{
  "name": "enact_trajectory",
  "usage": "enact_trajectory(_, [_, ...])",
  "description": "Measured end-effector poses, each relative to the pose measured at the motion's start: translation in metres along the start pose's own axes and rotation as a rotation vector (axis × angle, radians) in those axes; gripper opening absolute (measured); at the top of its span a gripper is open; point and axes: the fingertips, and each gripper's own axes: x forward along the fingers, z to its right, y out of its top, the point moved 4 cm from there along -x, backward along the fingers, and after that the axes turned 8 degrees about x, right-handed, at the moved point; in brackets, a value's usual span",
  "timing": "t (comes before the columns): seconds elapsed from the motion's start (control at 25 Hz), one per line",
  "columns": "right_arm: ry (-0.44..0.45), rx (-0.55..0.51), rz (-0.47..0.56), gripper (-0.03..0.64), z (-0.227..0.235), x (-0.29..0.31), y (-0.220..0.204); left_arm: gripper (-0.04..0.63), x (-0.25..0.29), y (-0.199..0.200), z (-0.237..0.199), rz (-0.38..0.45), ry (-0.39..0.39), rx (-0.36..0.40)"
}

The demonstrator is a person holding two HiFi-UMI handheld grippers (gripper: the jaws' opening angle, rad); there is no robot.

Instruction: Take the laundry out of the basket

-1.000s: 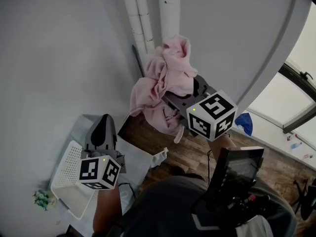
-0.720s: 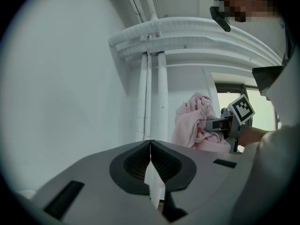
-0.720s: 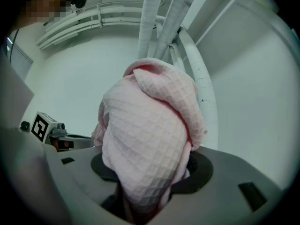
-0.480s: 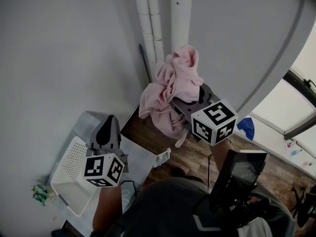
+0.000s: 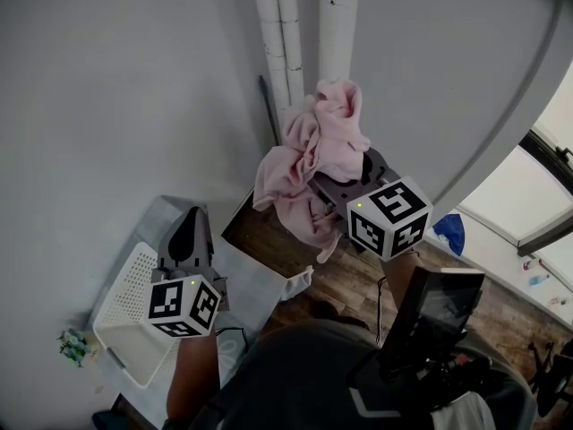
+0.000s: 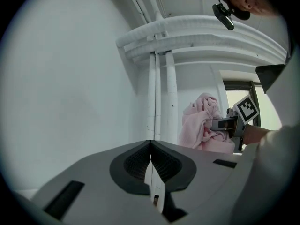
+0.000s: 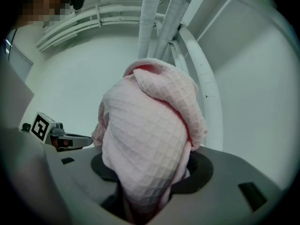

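Note:
A pink waffle-weave towel hangs bunched in the air in front of the wall pipes, with my right gripper shut on it. In the right gripper view the towel fills the gap between the jaws and hides the fingertips of that gripper. The white perforated laundry basket sits low at the left, and what is inside it is hidden. My left gripper hovers over the basket with its jaws pressed together and nothing in them. The left gripper view shows the left gripper shut, with the towel beyond it.
White pipes run up the grey wall behind the towel. A pale surface beside the basket carries a small white cloth at its edge. Brown wood floor lies below, with a blue object at the right.
The raised towel and right gripper have shifted slightly rightward in the head view, along with the pipes. The left gripper has stayed over the basket, still shut.

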Motion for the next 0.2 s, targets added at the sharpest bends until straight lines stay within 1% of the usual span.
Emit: enact_trajectory(0.2, [-0.002,0.009,0.006,0.267,-0.034,0.01,0.045,0.008,-0.021,0.048,-0.032,-0.002,0.007,0.006])
